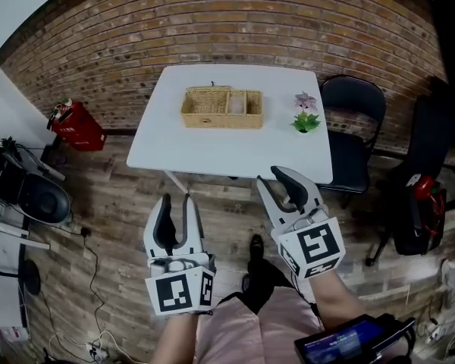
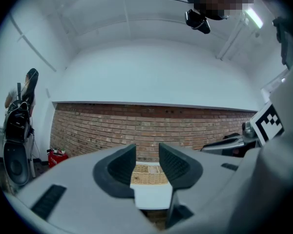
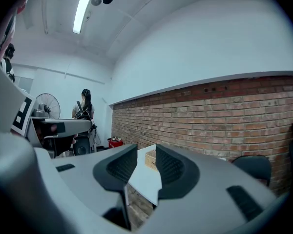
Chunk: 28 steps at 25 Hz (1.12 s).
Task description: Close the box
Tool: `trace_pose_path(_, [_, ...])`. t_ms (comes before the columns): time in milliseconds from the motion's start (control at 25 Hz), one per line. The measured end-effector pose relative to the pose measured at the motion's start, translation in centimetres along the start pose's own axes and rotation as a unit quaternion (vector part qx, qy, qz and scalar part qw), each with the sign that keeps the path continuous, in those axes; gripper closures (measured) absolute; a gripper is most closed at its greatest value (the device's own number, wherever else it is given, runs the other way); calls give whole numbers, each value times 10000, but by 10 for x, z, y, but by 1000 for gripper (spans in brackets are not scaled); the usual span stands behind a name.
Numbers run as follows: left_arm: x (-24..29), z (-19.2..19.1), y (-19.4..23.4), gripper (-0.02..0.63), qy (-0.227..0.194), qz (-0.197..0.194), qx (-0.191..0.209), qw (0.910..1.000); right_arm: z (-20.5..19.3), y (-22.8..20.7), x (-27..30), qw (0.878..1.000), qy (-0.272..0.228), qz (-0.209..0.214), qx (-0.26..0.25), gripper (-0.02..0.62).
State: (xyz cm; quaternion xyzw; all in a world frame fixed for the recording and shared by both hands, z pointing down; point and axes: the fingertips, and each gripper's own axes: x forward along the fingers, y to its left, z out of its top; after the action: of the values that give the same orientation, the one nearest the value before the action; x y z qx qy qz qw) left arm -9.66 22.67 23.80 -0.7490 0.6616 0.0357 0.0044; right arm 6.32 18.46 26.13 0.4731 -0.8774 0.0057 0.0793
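Facing the surface (image 1: 212, 154): a person stands back from a white surface set against a brick wall, holding a two-jaw gripper in each hand, both low over the wooden floor.
Far left: a red object (image 1: 74, 125) sits on the floor by the wall, well apart from the task.
Left gripper (image 1: 177, 202): its jaws stand parted with nothing between them. Its own view looks through the gap at the box, which is well off.
Box (image 1: 222, 108): a woven wicker box sits toward the back of the surface, near the middle. It reads as open, with the inside showing on its right part, though the lid is too small to make out.
Right gripper (image 1: 277, 177): its jaws are apart by a narrow gap and empty. It is held just short of the surface's front edge, touching nothing.
Plant (image 1: 305, 115): a small potted flower stands to the right of the box, near it but apart.
Chair (image 1: 353, 120): a black chair stands at the surface's right end.
Step in hand: this looks like the approach. Neither gripper is near the box, and the closing has not yet begun.
Next move: both grippers probably need to go forward over the front edge to the box. There the lid has to be found and brought down squarely. The right gripper has less room because of the plant.
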Motion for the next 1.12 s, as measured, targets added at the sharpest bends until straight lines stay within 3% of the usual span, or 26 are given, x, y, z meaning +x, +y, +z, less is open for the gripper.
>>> trace_pose_path(400, [58,-28,9,453,300,-136,55,9994,-20,-30,48,9996,174,-92,198,480])
trace_pose_path(1120, [239,-71,36,454,830,-373,90,9958,-44,-127,207,9964,544,-75,646,482])
